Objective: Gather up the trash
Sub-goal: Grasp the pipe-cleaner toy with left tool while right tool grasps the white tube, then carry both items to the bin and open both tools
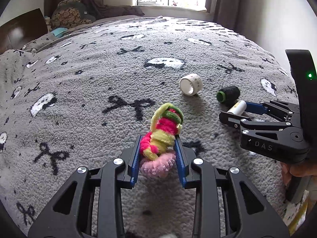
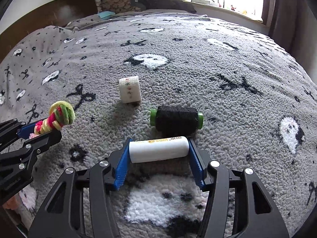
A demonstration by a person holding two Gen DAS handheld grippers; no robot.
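My left gripper [image 1: 158,144] is shut on a bundle of fluffy hair ties [image 1: 164,129], pink, yellow and green, which sticks up out of the blue pads. From the right wrist view the same bundle [image 2: 59,117] and left gripper [image 2: 47,129] show at the left edge. My right gripper [image 2: 159,140] is shut on a white tube [image 2: 158,148] that lies crosswise on the blanket, one pad against each end. The left wrist view shows that right gripper [image 1: 234,110] at the right, low over the blanket, with the tube [image 1: 236,107] between its fingers.
A white tape roll [image 2: 130,91] and a black thread spool with green ends [image 2: 176,121] lie just beyond the tube. A grey fleece blanket [image 1: 99,75] with bows and ghosts covers the bed. Pillows [image 1: 69,13] and a headboard sit far left, a window behind.
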